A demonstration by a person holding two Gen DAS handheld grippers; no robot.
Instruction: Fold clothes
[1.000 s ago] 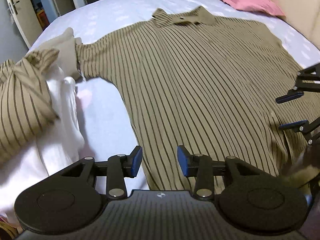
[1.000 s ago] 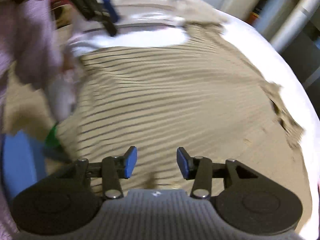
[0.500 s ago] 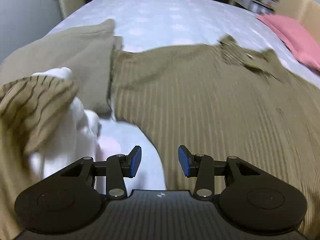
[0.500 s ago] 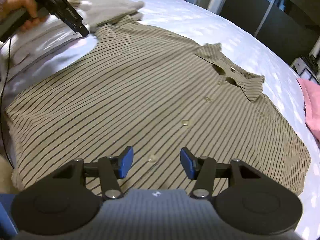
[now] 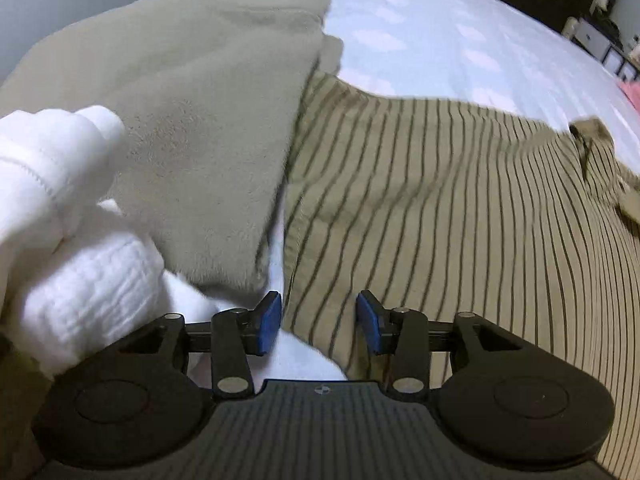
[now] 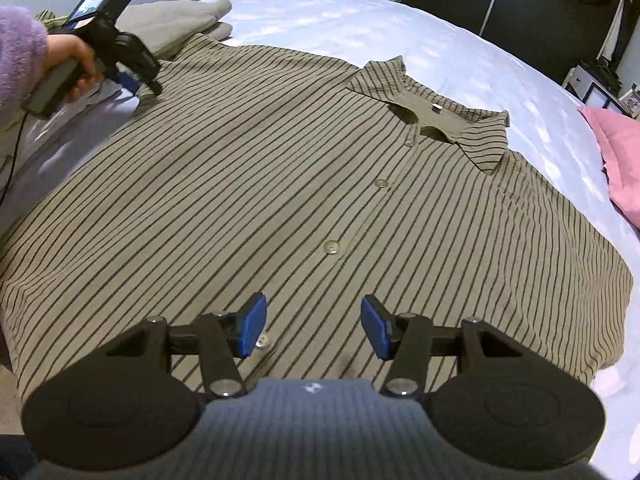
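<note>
With the shirt point(image 6: 320, 184) lying flat and buttoned on the bed point(image 6: 400, 36), the left gripper point(image 5: 318, 318), fingers apart, is hovering at the sleeve near the bed's left edge, likely for a sleeve fold needing a pinch of the hem, while the right gripper point(image 6: 314, 326) is waiting, also apart and empty.

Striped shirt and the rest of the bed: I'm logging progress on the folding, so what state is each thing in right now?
Striped shirt: spread flat, front up, buttoned, unfolded.
Collar: open, lying flat.
Left gripper: open, at the shirt's sleeve edge, gripping nothing.
Right gripper: open, above the shirt's lower front.
Grey-green garment: folded, overlapping the sleeve end.
White cloth: bunched up.
Pink pillow: lying at the bed's edge.
</note>
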